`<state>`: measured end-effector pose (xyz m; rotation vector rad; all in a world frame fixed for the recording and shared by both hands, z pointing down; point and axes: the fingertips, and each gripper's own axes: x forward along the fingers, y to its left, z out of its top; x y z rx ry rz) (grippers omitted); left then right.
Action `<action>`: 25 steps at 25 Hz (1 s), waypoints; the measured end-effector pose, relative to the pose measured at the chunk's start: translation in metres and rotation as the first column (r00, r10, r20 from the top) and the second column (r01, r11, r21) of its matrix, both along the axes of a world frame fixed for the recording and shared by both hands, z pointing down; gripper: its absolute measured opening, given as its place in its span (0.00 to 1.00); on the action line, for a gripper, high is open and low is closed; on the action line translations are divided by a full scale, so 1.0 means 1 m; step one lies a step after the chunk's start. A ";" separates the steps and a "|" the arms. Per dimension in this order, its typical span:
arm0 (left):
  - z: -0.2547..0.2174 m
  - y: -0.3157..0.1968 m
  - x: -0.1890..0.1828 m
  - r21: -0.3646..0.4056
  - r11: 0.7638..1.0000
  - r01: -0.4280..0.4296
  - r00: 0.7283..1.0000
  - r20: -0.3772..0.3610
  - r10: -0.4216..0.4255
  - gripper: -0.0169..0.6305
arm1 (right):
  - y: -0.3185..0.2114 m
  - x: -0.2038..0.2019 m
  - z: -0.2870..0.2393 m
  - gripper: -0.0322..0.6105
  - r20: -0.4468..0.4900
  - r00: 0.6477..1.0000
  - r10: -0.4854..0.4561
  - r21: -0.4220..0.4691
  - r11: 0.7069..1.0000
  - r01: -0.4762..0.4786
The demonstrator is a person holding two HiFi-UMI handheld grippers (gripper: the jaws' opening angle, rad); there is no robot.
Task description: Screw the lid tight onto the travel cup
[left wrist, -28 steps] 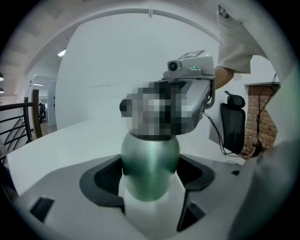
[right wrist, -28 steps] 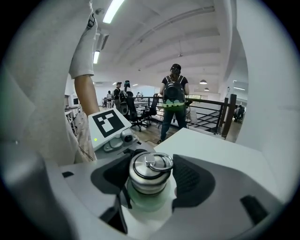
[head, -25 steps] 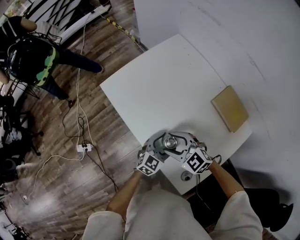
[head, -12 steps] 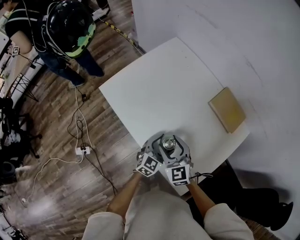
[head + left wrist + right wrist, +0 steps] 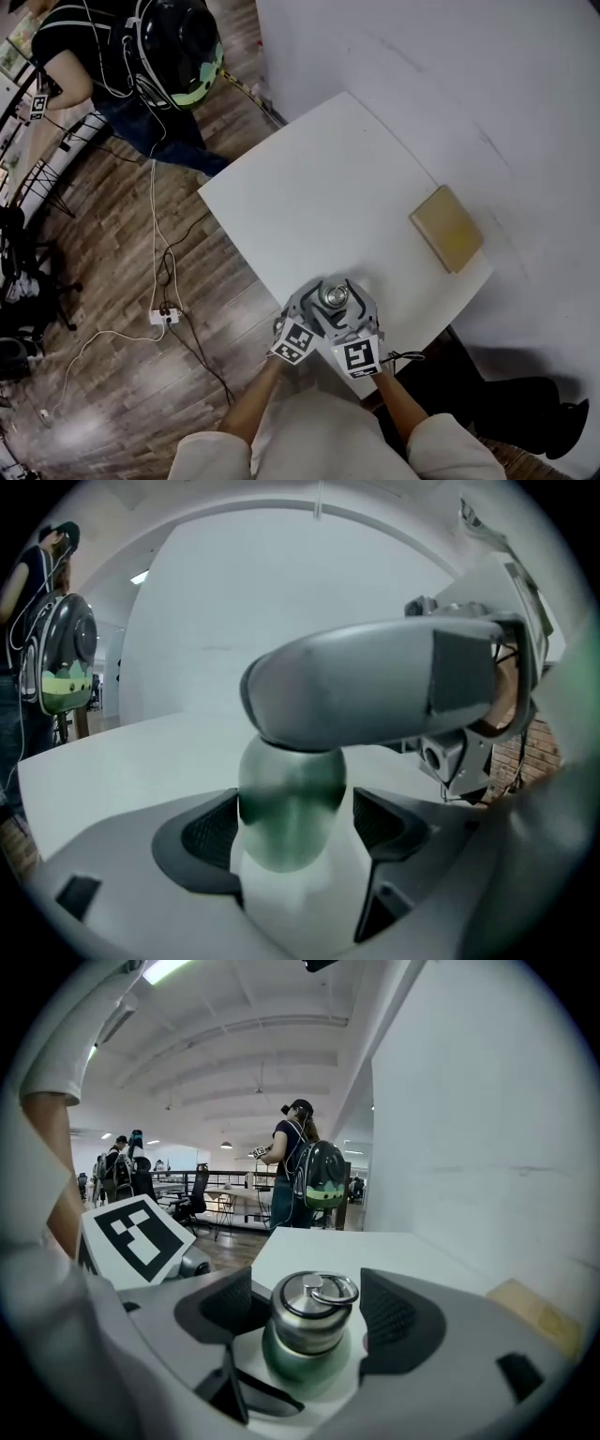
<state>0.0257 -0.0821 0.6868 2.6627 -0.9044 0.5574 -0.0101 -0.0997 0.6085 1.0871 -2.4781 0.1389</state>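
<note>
The travel cup (image 5: 333,296) stands upright at the near edge of the white surface (image 5: 319,178), between the two hand-held grippers. Its body is green. Its steel lid (image 5: 309,1299) sits on top and carries a small ring.

Left hand-held gripper (image 5: 296,822): the jaws are closed on the green body of the cup, one pad against each side.

Right hand-held gripper (image 5: 309,1312): the jaws have just been opening and stand wide. The lid is between them, with a gap at each pad, so nothing is gripped.

Markings: each gripper's cube bears black-and-white square markers; one marker cube (image 5: 139,1232) shows left of the lid in the right gripper view. No readable lettering can be made out on the cup or lid.

A flat tan block (image 5: 448,228) lies well apart, at the far right of the surface.
</note>
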 end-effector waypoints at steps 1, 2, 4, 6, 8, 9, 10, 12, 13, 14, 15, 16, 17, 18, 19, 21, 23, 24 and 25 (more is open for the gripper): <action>0.000 0.003 -0.004 -0.002 1.000 0.011 1.000 0.002 -0.011 0.58 | 0.001 0.001 -0.003 0.59 0.010 1.000 0.004 0.005 1.000 -0.004; -0.001 0.008 -0.010 -0.006 1.000 0.028 1.000 0.002 -0.028 0.58 | 0.003 0.004 -0.006 0.59 0.020 1.000 0.011 0.009 1.000 -0.011; -0.004 0.018 -0.026 -0.019 0.997 0.076 0.997 0.004 -0.076 0.58 | 0.008 0.011 -0.014 0.58 0.030 0.999 0.026 0.008 1.000 -0.027; -0.008 0.029 -0.046 -0.042 0.991 0.124 0.992 0.004 -0.124 0.58 | 0.013 0.023 -0.022 0.54 0.039 0.998 0.052 0.004 0.999 -0.053; -0.016 0.037 -0.065 -0.051 0.984 0.169 0.986 -0.003 -0.169 0.55 | 0.015 0.036 -0.029 0.47 0.052 0.995 0.089 0.002 0.996 -0.090; -0.022 0.039 -0.074 -0.047 0.981 0.190 0.982 -0.011 -0.191 0.46 | 0.014 0.043 -0.033 0.43 0.057 0.992 0.109 0.004 0.994 -0.110; -0.029 0.039 -0.082 -0.038 0.977 0.209 0.977 -0.020 -0.210 0.34 | 0.013 0.049 -0.037 0.39 0.063 0.989 0.131 0.009 0.991 -0.131; -0.048 0.037 -0.097 -0.010 0.969 0.245 0.969 -0.041 -0.245 0.20 | 0.008 0.061 -0.046 0.31 0.086 0.981 0.175 0.021 0.984 -0.178; -0.057 0.035 -0.103 0.006 0.965 0.262 0.964 -0.049 -0.261 0.13 | 0.005 0.065 -0.052 0.28 0.099 0.976 0.193 0.028 0.980 -0.197; -0.067 0.032 -0.109 0.022 0.960 0.279 0.959 -0.053 -0.277 0.12 | 0.002 0.068 -0.058 0.23 0.109 0.973 0.205 0.037 0.977 -0.210; -0.076 0.029 -0.115 0.037 0.954 0.296 0.954 -0.056 -0.294 0.07 | -0.001 0.071 -0.064 0.20 0.116 0.970 0.214 0.044 0.975 -0.220; -0.085 0.026 -0.120 0.050 0.948 0.314 0.949 -0.060 -0.311 0.07 | -0.003 0.073 -0.070 0.13 0.122 0.968 0.220 0.049 0.973 -0.228; -0.095 0.022 -0.125 0.063 0.942 0.331 0.943 -0.067 -0.327 0.06 | -0.006 0.074 -0.076 0.10 0.129 0.966 0.226 0.052 0.971 -0.234; -0.105 0.018 -0.129 0.076 0.935 0.347 0.937 -0.075 -0.341 0.05 | -0.008 0.075 -0.081 0.06 0.138 0.964 0.228 0.056 0.970 -0.237; -0.116 0.013 -0.133 0.091 0.929 0.360 0.932 -0.083 -0.353 0.04 | -0.012 0.075 -0.086 0.05 0.147 0.963 0.228 0.060 0.969 -0.239; -0.136 0.002 -0.140 0.118 0.920 0.373 0.927 -0.093 -0.364 0.04 | -0.019 0.073 -0.096 0.05 0.159 0.961 0.225 0.070 0.969 -0.238; -0.155 -0.006 -0.144 0.145 0.915 0.375 0.926 -0.093 -0.365 0.04 | -0.023 0.072 -0.107 0.05 0.160 0.962 0.220 0.082 0.969 -0.235; -0.162 -0.009 -0.146 0.156 0.913 0.376 0.926 -0.092 -0.365 0.04 | -0.025 0.072 -0.113 0.05 0.159 0.963 0.218 0.088 0.968 -0.233; -0.169 -0.013 -0.147 0.167 0.912 0.375 0.927 -0.090 -0.365 0.04 | -0.027 0.072 -0.118 0.05 0.162 0.963 0.217 0.094 0.968 -0.234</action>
